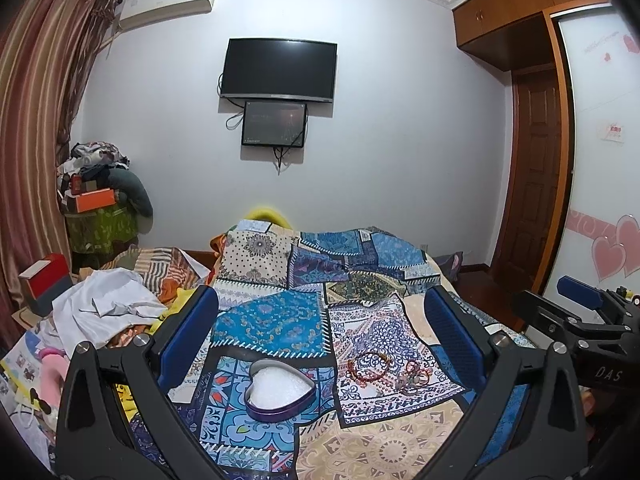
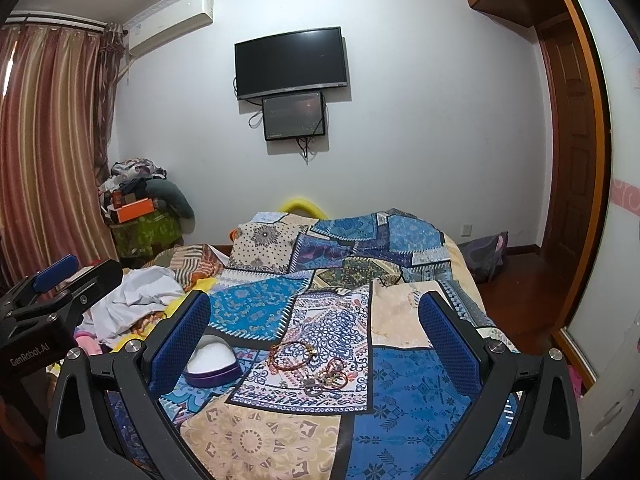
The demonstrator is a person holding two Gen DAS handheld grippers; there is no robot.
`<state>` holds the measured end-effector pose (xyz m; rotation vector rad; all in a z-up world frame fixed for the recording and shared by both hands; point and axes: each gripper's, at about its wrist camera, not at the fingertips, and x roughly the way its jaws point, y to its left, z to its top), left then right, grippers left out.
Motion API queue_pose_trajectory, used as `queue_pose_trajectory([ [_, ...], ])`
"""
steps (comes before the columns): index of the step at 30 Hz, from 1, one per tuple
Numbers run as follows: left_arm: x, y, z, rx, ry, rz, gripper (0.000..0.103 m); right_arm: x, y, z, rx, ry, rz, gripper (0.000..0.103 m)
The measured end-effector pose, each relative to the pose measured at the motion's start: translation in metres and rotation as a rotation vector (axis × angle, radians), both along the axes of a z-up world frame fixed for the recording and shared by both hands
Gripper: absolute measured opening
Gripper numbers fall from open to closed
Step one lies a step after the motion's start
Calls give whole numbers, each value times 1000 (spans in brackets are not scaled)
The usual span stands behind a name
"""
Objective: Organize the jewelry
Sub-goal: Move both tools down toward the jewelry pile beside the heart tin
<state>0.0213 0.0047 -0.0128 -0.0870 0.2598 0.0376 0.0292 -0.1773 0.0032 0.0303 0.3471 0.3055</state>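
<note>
A purple heart-shaped tin (image 1: 279, 392) with white padding lies open on the patchwork bedspread (image 1: 372, 440); it also shows in the right wrist view (image 2: 211, 363). To its right lie red bead bracelets (image 1: 368, 366) (image 2: 291, 354) and a small heap of rings and trinkets (image 1: 412, 376) (image 2: 326, 380). My left gripper (image 1: 320, 320) is open and empty, held above the bed over the tin and jewelry. My right gripper (image 2: 314, 320) is open and empty, above the bracelets. Each gripper shows at the edge of the other's view (image 1: 580, 308) (image 2: 52, 280).
White crumpled cloth (image 1: 108, 308) and clutter lie on the bed's left side. A red and white box (image 1: 44, 284) stands at far left. A pile of clothes and an orange box (image 1: 94, 200) fill the corner. A wardrobe (image 1: 592, 160) stands on the right.
</note>
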Motion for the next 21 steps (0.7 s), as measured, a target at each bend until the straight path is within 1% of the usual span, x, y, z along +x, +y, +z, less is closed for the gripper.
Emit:
queue_pose_trajectory([
  [5, 17, 0, -12, -2, 47, -8, 103, 12, -5, -11, -10, 36, -17, 103],
  [10, 47, -2, -37, -7, 148, -33, 103, 28, -10, -29, -51, 90, -44, 103],
  [13, 64, -4, -57, -15, 216, -50, 103, 37, -14, -46, -82, 136, -57, 103],
  [14, 72, -6, -65, -18, 246, -64, 103, 42, -16, -55, -94, 163, -57, 103],
  [19, 94, -16, -98, -26, 354, -118, 94, 52, -19, -76, -123, 238, -40, 102],
  [21, 103, -21, -111, -30, 398, -147, 89, 55, -20, -83, -136, 261, -31, 96],
])
